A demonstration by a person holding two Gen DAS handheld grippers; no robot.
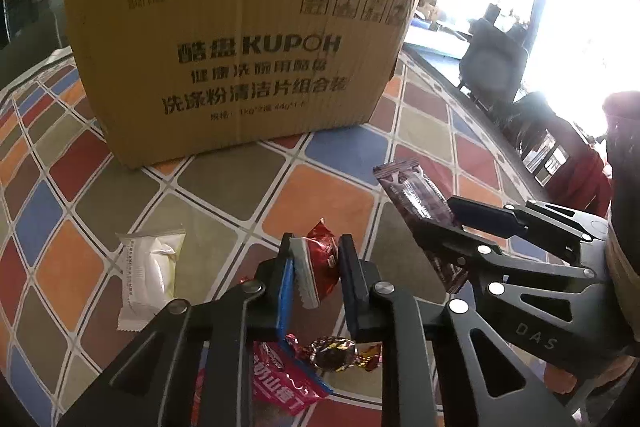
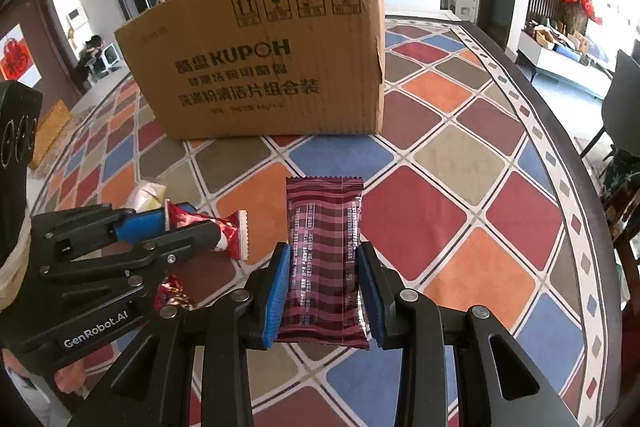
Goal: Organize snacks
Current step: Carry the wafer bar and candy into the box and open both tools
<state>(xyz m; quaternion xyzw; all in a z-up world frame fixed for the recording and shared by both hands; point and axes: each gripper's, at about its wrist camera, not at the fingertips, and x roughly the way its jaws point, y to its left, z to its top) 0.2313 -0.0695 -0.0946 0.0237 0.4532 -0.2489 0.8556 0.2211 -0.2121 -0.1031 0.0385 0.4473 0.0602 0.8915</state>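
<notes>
Looking along the left gripper, its jaws are pinched on a red candy packet lifted clear of the checked tablecloth; a white snack pack lies on the cloth toward the table's left edge, a gold-wrapped candy and a pink packet lie below the jaws, and a cardboard box stands farther back near the table's middle. To the right, the right gripper holds a maroon striped bar. From the right wrist view, the right gripper clamps that maroon striped bar upright between its blue pads, above the cloth in front of the box. At left, the left gripper grips the red candy packet.
</notes>
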